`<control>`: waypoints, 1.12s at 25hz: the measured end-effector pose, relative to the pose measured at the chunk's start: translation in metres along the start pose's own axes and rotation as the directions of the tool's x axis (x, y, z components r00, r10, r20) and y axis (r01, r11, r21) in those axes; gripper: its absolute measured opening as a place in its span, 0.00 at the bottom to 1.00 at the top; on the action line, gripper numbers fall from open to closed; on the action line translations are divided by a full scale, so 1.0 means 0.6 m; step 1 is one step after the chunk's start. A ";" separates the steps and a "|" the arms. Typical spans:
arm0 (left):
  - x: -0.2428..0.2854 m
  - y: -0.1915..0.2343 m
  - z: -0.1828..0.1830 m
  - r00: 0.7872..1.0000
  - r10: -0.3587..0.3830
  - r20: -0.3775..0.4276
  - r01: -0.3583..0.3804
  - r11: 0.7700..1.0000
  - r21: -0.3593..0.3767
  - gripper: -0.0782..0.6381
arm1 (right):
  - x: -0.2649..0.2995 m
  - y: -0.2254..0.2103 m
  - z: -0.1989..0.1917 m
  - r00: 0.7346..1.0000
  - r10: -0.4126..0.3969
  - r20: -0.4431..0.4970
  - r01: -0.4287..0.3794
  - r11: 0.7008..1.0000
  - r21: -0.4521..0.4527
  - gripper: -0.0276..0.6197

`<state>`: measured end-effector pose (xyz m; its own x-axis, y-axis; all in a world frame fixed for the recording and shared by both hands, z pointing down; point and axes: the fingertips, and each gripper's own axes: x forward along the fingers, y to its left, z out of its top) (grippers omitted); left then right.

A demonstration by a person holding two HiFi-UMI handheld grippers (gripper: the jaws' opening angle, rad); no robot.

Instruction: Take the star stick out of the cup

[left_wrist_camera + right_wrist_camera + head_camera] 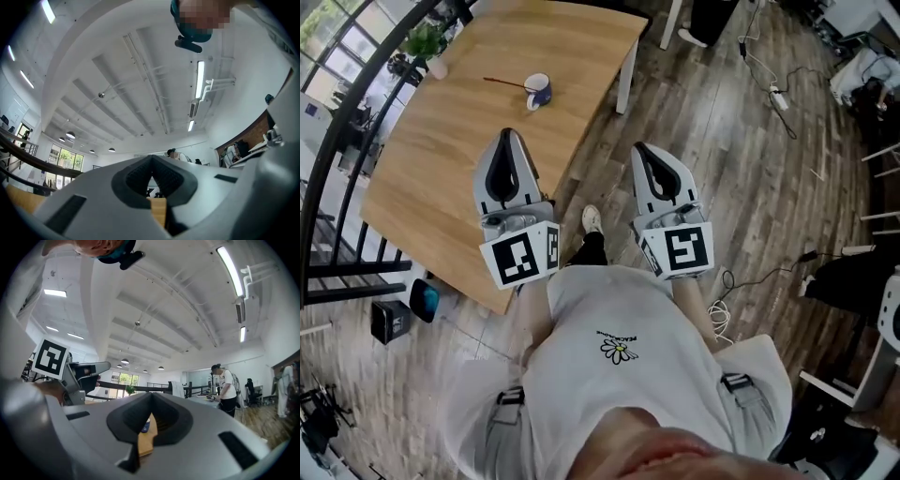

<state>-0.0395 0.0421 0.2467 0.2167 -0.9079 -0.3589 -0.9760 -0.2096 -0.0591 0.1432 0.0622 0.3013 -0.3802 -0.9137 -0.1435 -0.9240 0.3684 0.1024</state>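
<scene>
both of our grippers are closed and empty: the left gripper [508,138] and the right gripper [640,150] each have their jaws pressed together with nothing between them. they hang over the near edge of the light wooden table [431,178]. the white cup with blue markings [537,91] stands well apart from them, further across the table. the thin dark star stick [502,82] sits in it and leans out over the rim to the left. we cannot make out its star end.

as we judge it, the main risk is the cup itself. it looks light, and a sideways pull on the slanted stick could tip or drag it unless one gripper steadies it. the stick is very thin, so closed pads may pinch it off-centre and let it slip or swivel. arriving with the jaws together would simply knock it.

for writing, the white shirt [619,349] carries a small line of print above a daisy, too small to read. the cup's blue mark is illegible too.
</scene>
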 end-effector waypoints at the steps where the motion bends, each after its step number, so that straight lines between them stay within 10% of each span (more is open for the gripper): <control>1: 0.017 -0.003 -0.002 1.000 -0.002 0.006 0.002 1.000 -0.002 0.13 | 0.015 -0.011 0.006 1.000 0.004 0.005 -0.004 1.000 0.000 0.05; 14: 0.298 0.123 -0.139 0.999 0.000 -0.040 -0.003 0.996 -0.093 0.13 | 0.415 -0.010 -0.039 0.991 0.130 -0.035 -0.129 0.991 0.021 0.05; 28: 0.339 0.222 -0.203 0.992 0.112 -0.061 -0.116 0.992 -0.059 0.13 | 0.582 0.058 -0.095 0.954 0.290 -0.072 -0.289 0.957 0.028 0.05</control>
<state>-0.1231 -0.2145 0.2791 0.1070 -0.9462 -0.3053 -0.9915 -0.1245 0.0383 -0.0196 -0.2537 0.3110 -0.6282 -0.7772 -0.0363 -0.7754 0.6214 0.1122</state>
